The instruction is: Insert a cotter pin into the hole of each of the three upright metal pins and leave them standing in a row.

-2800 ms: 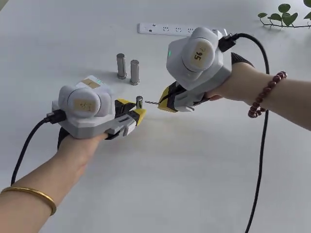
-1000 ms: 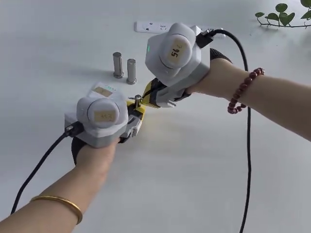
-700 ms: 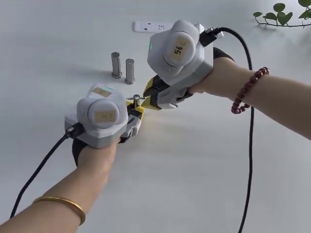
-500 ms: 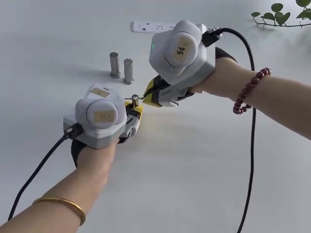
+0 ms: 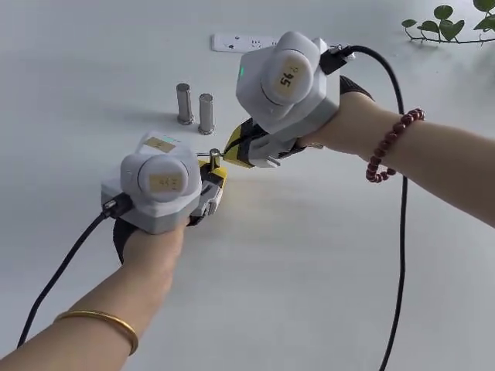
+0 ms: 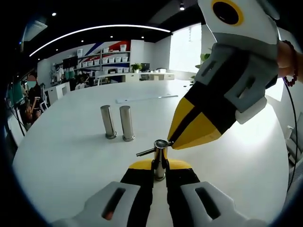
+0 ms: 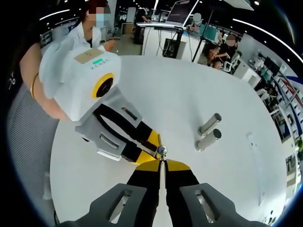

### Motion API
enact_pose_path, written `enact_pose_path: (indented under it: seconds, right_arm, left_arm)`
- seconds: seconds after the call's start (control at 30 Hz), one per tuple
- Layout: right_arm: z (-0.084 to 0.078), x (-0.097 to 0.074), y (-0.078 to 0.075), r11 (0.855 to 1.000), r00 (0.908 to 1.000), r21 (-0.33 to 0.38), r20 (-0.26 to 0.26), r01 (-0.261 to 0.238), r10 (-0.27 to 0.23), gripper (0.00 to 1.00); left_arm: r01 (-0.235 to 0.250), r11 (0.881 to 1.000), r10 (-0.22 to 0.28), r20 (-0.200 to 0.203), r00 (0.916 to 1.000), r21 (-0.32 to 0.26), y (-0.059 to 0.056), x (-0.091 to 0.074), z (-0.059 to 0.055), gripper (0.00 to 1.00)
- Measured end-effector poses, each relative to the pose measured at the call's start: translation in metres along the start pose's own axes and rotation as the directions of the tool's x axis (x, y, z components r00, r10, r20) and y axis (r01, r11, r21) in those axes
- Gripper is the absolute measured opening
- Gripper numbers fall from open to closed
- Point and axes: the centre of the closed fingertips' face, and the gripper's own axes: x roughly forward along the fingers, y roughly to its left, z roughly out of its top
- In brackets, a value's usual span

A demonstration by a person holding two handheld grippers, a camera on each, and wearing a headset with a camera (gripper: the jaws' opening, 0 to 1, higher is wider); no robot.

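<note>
My left gripper (image 5: 212,171) (image 6: 160,166) is shut on an upright metal pin (image 5: 214,159) (image 6: 160,160), low on its shaft. A thin cotter pin (image 6: 146,152) runs through the hole near its top, and its tip sticks out on the left. My right gripper (image 5: 230,150) (image 7: 162,163) is shut on the cotter pin's other end, with its yellow tips (image 6: 189,128) against the pin's head (image 7: 162,150). Two more metal pins (image 5: 184,103) (image 5: 206,114) stand side by side behind, also seen as pins (image 6: 108,121) (image 6: 126,123) past my left jaws.
A white power strip (image 5: 247,41) lies at the table's far edge, and a green plant sprig (image 5: 448,23) at the far right. Black cables (image 5: 402,232) trail from both grippers across the white table (image 5: 309,294). People sit in the room beyond.
The right gripper has come left to the held metal pin, and the cotter pin, which was clear of it, now passes through its hole.
</note>
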Motion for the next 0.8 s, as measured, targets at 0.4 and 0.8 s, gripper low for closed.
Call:
enact_pose_path:
  seconds: [0.4,0.8]
  right_arm:
    - [0.009,0.006,-0.004,1.0,0.9999,0.005,0.013,0.008,-0.008,0.0]
    - [0.009,0.009,-0.004,1.0,0.9999,0.015,0.017,-0.001,0.001,0.0]
  left_arm:
    - [-0.02,1.0,0.02,-0.001,0.9998,0.001,0.01,-0.001,0.001,0.07]
    - [-0.036,0.999,0.036,-0.008,0.9993,-0.008,0.013,-0.002,0.001,0.07]
